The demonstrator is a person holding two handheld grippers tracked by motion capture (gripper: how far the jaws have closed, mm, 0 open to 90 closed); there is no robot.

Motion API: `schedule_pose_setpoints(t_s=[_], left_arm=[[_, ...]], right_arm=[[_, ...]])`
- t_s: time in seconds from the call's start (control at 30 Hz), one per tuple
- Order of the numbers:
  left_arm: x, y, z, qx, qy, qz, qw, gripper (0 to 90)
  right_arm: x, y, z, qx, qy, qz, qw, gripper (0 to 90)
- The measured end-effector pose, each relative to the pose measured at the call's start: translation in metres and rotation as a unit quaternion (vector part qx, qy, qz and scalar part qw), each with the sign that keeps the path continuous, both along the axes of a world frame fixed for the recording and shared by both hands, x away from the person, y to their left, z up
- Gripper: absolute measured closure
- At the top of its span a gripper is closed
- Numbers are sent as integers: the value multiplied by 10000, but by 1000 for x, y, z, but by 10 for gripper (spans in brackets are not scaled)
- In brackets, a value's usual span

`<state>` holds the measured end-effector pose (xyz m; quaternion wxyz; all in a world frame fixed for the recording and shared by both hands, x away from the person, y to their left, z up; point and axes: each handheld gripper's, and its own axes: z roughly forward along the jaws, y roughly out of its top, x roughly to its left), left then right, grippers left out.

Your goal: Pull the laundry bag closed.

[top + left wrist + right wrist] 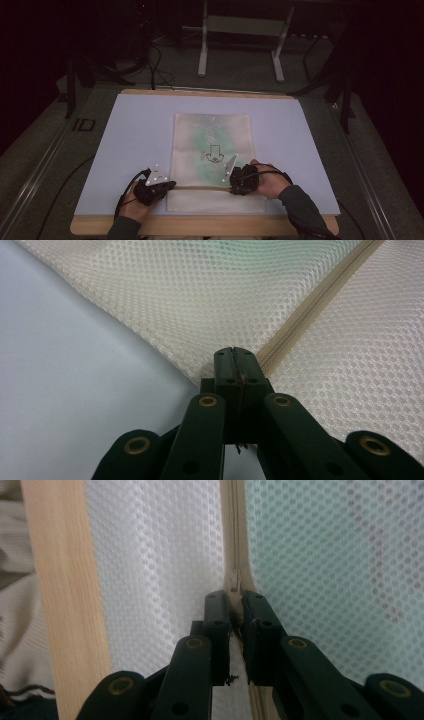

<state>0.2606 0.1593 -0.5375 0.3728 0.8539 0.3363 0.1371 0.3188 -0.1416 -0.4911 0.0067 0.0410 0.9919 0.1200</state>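
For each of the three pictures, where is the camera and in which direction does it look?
High view: above the person's side, facing forward and down on the mesh bag; both forearms show.
Left gripper view: on the left hand-held gripper, looking along its shut jaws at the bag's edge.
Right gripper view: on the right hand-held gripper, shut on the zipper pull.
Both gripper views share the zipper.

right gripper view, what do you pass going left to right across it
pale cloth → wooden table edge → white mesh panel of the bag → beige zipper, pinched by the right gripper → mesh over green contents
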Motion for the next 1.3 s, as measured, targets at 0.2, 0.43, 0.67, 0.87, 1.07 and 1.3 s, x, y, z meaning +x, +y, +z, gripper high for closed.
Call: schedule_pose_setpoints(t_s=[0.2, 0.43, 0.67, 0.87, 1.07, 1.3], left_arm=[[0, 0, 0, 11, -3, 4, 10000, 897], [0, 0, 0, 8, -3, 2, 10000, 897], [0, 0, 0, 19, -2, 9, 10000, 897], [0, 0, 0, 1, 3, 6, 10000, 897], [0, 0, 0, 6, 2, -1, 10000, 897], [0, 0, 0, 4, 1, 3, 10000, 897]], right_arm=[[0, -2, 1, 31, 3, -3, 10000, 823], [1, -3, 1, -30, 3, -7, 10000, 823], [0, -6, 3, -7, 0, -21, 10000, 823], [1, -6, 2, -41, -9, -10, 10000, 823], [1, -9, 2, -160, -55, -28, 9999, 823], [1, -13, 5, -119, -54, -54, 9999, 823]])
